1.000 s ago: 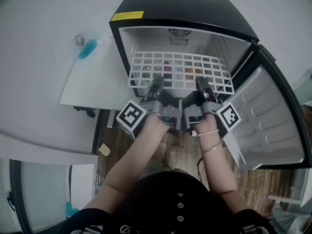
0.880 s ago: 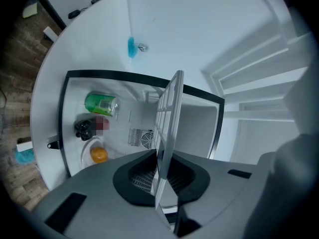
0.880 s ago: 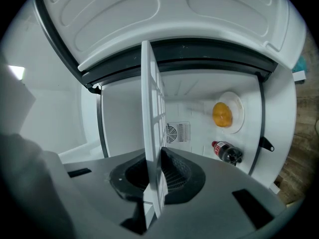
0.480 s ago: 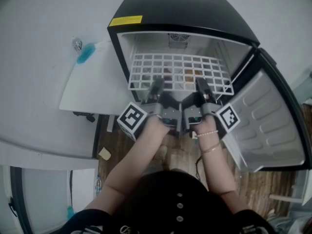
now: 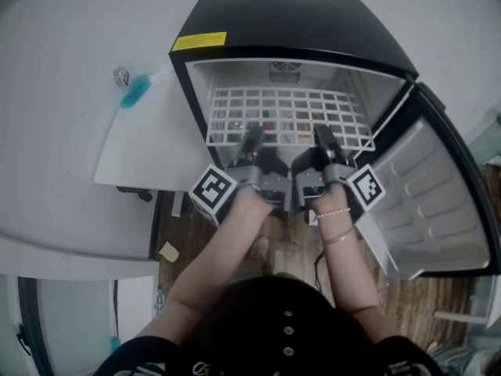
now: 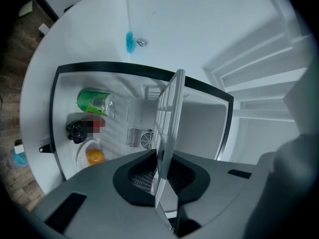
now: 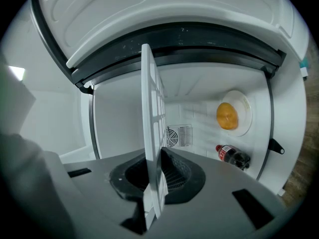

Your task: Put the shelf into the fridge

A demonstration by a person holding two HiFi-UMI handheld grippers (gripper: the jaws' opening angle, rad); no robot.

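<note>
A wood-plank floor (image 5: pixel 184 229) runs under a white desk (image 5: pixel 149 143) at the left, and a small blue object (image 5: pixel 133 92) lies near the desk's far corner. Just beside the desk stands a small black fridge (image 5: pixel 290 18) with a white interior.

The left tongs (image 5: pixel 250 135) are closed on the front edge of a white wire shelf (image 5: pixel 286 116). In the left gripper view the shelf (image 6: pixel 167 128) runs edge-on between the two jaws, which press on it from either side. Beyond it, in the lower part of the fridge, are a green can (image 6: pixel 94 102), a dark bottle (image 6: pixel 79 129) and an orange (image 6: pixel 94 156) on a white plate (image 6: pixel 79 156).

The shelf is held level, high in the open cavity. Most of its grid is inside, and its front edge sits at the opening.

The right tongs (image 5: pixel 322 135) hold the same front edge, further right. In the right gripper view the jaws are clamped on the shelf (image 7: pixel 152 133), with the orange (image 7: pixel 227 116), the plate (image 7: pixel 244 108) and the bottle (image 7: pixel 234 156) showing past it.

At the far right the fridge door (image 5: pixel 430 202) stands swung wide open, its moulded white inner face turned upward.
</note>
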